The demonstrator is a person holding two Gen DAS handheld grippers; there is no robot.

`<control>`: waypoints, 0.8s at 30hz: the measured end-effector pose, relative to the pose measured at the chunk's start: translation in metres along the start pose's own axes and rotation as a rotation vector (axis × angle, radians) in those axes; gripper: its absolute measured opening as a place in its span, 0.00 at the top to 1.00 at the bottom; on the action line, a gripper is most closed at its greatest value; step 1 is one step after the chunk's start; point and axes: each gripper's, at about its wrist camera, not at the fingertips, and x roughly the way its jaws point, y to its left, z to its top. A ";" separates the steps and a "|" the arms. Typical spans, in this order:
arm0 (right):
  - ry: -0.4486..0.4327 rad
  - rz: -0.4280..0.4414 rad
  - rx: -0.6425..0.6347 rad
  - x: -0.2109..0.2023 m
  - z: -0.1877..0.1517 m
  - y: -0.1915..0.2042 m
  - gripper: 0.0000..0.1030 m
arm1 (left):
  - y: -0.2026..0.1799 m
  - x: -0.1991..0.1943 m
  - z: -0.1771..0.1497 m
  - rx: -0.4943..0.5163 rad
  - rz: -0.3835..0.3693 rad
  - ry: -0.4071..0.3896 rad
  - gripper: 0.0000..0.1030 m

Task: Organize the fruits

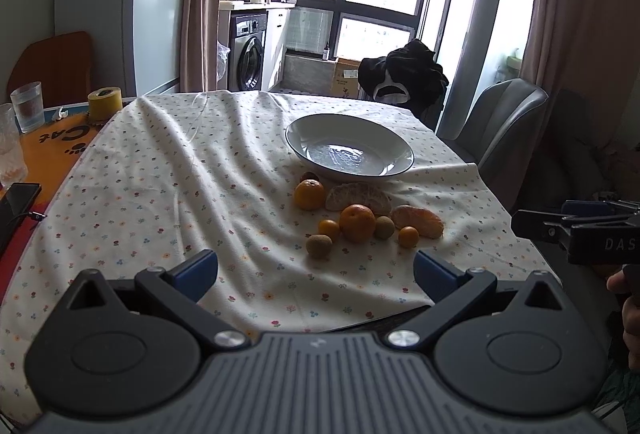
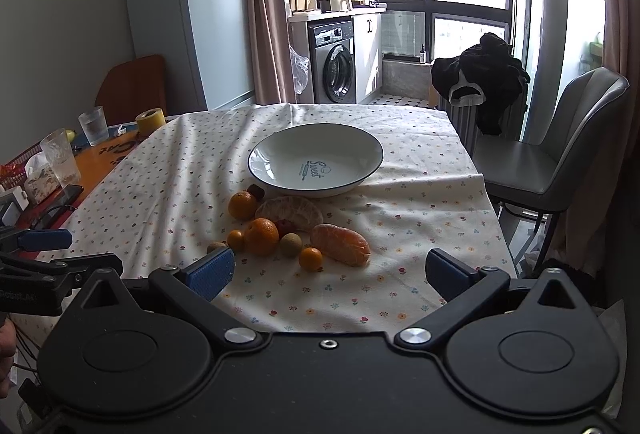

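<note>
Fruits lie in a loose cluster on the worktop, on a wrinkled floral tablecloth (image 2: 180, 170), just in front of an empty white bowl (image 2: 352, 142): two whole oranges (image 2: 261, 236), two peeled citrus pieces (image 2: 340, 244), two kumquats (image 2: 311, 259), two brownish kiwi-like fruits (image 1: 319, 246). Behind stand a fridge (image 2: 188, 14), a washing machine (image 2: 334, 68) and a grey chair (image 2: 560, 154). Two glasses (image 2: 93, 125) stand at the left edge. The left gripper (image 1: 316, 274) and right gripper (image 2: 330, 274) hover with jaws spread wide, holding nothing.

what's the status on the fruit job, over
Left gripper and right gripper open, empty, short of the pile. Fruit on the cloth; bowl empty. Nothing in the way.
</note>
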 end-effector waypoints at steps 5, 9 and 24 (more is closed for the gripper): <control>0.000 0.001 0.000 0.000 0.000 -0.001 0.00 | 0.001 0.000 0.000 0.000 -0.001 0.000 0.00; 0.002 0.006 -0.001 0.001 -0.001 -0.001 0.00 | 0.002 -0.001 0.001 -0.007 0.005 -0.005 0.00; 0.072 0.034 0.011 0.038 -0.014 -0.015 0.00 | 0.010 0.030 0.003 -0.021 0.049 0.007 0.00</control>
